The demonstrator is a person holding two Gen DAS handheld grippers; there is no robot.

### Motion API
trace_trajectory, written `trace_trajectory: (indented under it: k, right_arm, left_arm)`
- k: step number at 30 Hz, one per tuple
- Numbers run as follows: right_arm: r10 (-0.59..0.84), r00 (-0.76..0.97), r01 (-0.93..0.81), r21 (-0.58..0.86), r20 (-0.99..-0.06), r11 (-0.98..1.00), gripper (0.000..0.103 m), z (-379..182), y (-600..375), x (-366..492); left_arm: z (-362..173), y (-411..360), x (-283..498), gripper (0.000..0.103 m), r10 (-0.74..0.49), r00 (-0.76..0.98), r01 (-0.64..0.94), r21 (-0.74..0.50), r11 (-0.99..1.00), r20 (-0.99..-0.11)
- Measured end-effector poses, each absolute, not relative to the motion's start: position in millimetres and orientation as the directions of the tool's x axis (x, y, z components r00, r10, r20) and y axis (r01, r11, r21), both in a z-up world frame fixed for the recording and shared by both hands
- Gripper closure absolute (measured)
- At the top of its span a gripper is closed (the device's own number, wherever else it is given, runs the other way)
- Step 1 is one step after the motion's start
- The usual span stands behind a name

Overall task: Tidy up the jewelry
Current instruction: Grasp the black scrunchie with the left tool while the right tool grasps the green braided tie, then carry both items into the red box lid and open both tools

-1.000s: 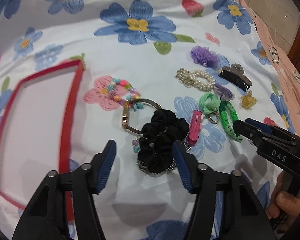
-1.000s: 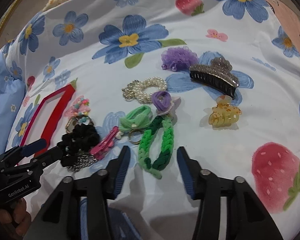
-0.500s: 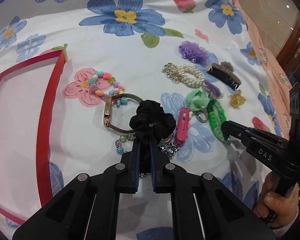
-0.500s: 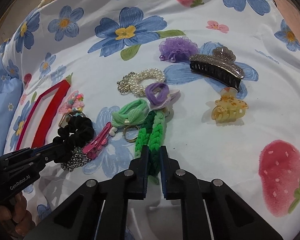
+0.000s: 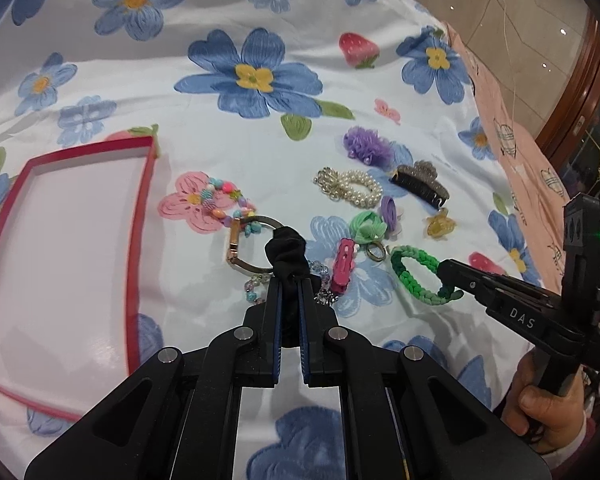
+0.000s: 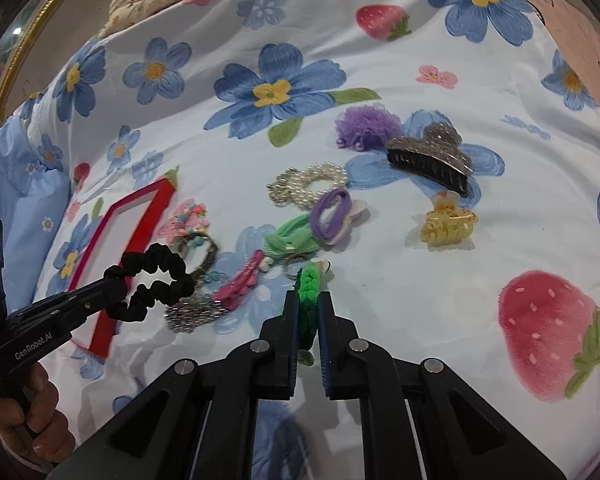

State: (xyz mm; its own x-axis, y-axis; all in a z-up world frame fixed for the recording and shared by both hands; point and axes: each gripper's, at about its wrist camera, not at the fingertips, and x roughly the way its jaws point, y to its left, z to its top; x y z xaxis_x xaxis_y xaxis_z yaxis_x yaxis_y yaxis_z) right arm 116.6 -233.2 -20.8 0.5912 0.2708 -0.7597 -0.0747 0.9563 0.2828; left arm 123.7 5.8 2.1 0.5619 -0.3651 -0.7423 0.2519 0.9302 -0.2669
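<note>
Lifted off bedsheet (image 5: pixel 228 148): black scrunchie (image 5: pixel 286 252), green braid (image 5: pixel 414 276).

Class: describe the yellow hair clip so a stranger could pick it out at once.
Start at the flowered bedspread and find the dark glittery claw clip. Just in front of it lies the yellow claw clip, apart from the other pieces. It alone is translucent amber.

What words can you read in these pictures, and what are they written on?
"DAS": white letters on the side of the right gripper, seen from the left wrist.
"GenRobot.AI": white letters on the side of the left gripper, seen from the right wrist.
No other writing is readable; the pink cloth bears only drawings.
</note>
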Motion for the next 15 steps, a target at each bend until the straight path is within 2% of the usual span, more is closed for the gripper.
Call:
trace_trajectory:
  k: [15]
  right_arm:
    - [0.431,0.582,-0.259,0.346,-0.690,0.902,0.095,9.2,-151.0,124.7]
  left_arm:
    - [28.0,87.4,114.0,0.097,-0.284,0.653,0.118,-0.276,0.954,-0.702]
